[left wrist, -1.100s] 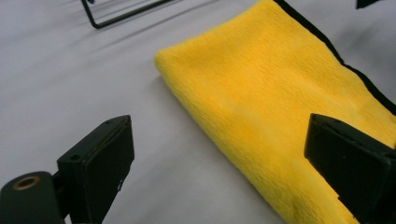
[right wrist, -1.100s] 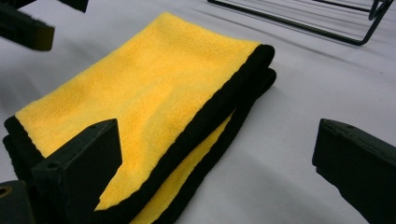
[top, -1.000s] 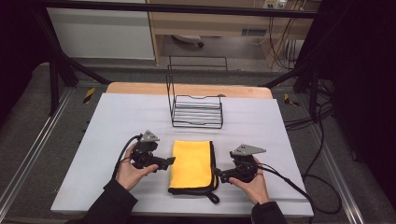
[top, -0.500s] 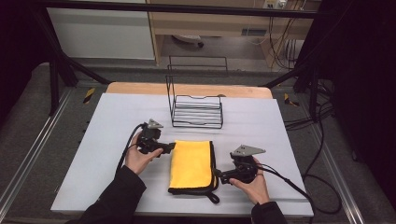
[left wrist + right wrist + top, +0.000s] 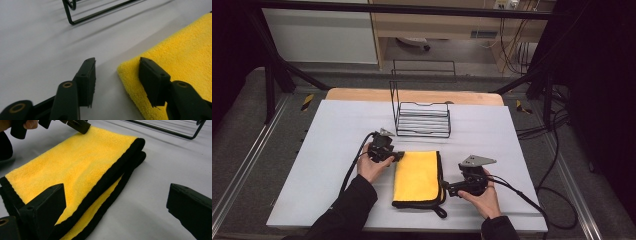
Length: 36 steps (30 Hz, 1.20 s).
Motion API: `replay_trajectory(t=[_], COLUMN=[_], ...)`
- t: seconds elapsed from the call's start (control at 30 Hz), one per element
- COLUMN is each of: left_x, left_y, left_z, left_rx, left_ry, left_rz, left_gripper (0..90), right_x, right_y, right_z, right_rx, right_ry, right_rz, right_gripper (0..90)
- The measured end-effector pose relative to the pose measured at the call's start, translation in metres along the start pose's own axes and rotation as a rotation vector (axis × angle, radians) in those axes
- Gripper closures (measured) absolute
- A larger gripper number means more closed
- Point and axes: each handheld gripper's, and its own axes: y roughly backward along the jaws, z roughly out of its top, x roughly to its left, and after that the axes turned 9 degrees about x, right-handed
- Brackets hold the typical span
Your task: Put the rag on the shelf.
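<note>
Folded yellow microfibre cloth (image 5: 417, 177) with black edging lies flat on the white desk (image 5: 337, 130), in front of the black wire rack (image 5: 422, 117) and between the two hands. Compared with the high view a second earlier, the left claw (image 5: 398, 156) has travelled away from the person along the cloth's left side and now sits at its far left corner; the cloth and the right claw (image 5: 447, 188) have not shifted. In the left claw's own view its jaws are spread, one over bare desk and the other resting over the yellow pile, so the corner (image 5: 125, 68) lies in the gap but is not yet pinched. The right claw's jaws are also spread wide, low at the near right side, with the black-bound edge (image 5: 110, 178) just ahead of them. Judgement: the left claw is placed for a corner grasp, and closing both claws would be the next step toward lifting, unfolding or refolding the cloth.
</note>
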Motion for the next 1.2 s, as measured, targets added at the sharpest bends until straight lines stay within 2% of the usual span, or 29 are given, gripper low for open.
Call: replay_trajectory(t=[0.1, 0.33, 0.6, 0.8, 0.9, 0.93, 0.97, 1.0, 1.13, 1.17, 1.2], left_x=[0.001, -0.003, -0.005, -0.006, -0.008, -0.009, -0.009, -0.009, -0.01, -0.01, -0.009], left_y=[-0.002, -0.003, -0.005, -0.006, -0.006, -0.007, -0.006, -0.006, -0.007, -0.007, -0.007], left_z=[-0.002, -0.003, -0.004, -0.005, -0.005, -0.005, -0.006, -0.006, -0.006, -0.007, -0.007], left_rx=[0.0, 0.009, 0.011, 0.005, 0.002, -0.001, 0.004, 0.0, -0.007, -0.007, -0.008], left_ry=[0.012, -0.006, -0.001, 0.002, -0.006, -0.008, -0.014, -0.012, -0.022, -0.023, -0.025], left_rz=[-0.021, -0.034, -0.049, -0.053, -0.044, -0.041, -0.04, -0.039, -0.033, -0.035, -0.037], left_gripper=[52.0, 64.2, 70.4, 73.7, 75.5, 76.5, 76.8, 76.8, 77.7, 77.7, 77.7], right_x=[0.0, -0.003, -0.01, -0.019, -0.021, -0.023, -0.024, -0.024, -0.029, -0.029, -0.032], right_y=[0.0, -0.002, -0.004, -0.011, -0.02, -0.029, -0.033, -0.033, -0.054, -0.054, -0.059], right_z=[0.0, 0.002, 0.009, 0.026, 0.037, 0.044, 0.046, 0.046, 0.053, 0.053, 0.053], right_rx=[0.002, -0.002, -0.024, -0.053, -0.051, -0.039, -0.03, -0.03, 0.006, 0.006, 0.019], right_ry=[-0.004, -0.023, -0.063, -0.097, -0.124, -0.149, -0.152, -0.152, -0.151, -0.151, -0.153], right_rz=[0.001, 0.006, -0.002, -0.028, -0.02, -0.008, -0.005, -0.005, -0.034, -0.034, -0.038], right_gripper=[3.4, 4.9, 6.0, 10.5, 16.1, 20.9, 24.8, 24.8, 36.0, 36.0, 40.9])
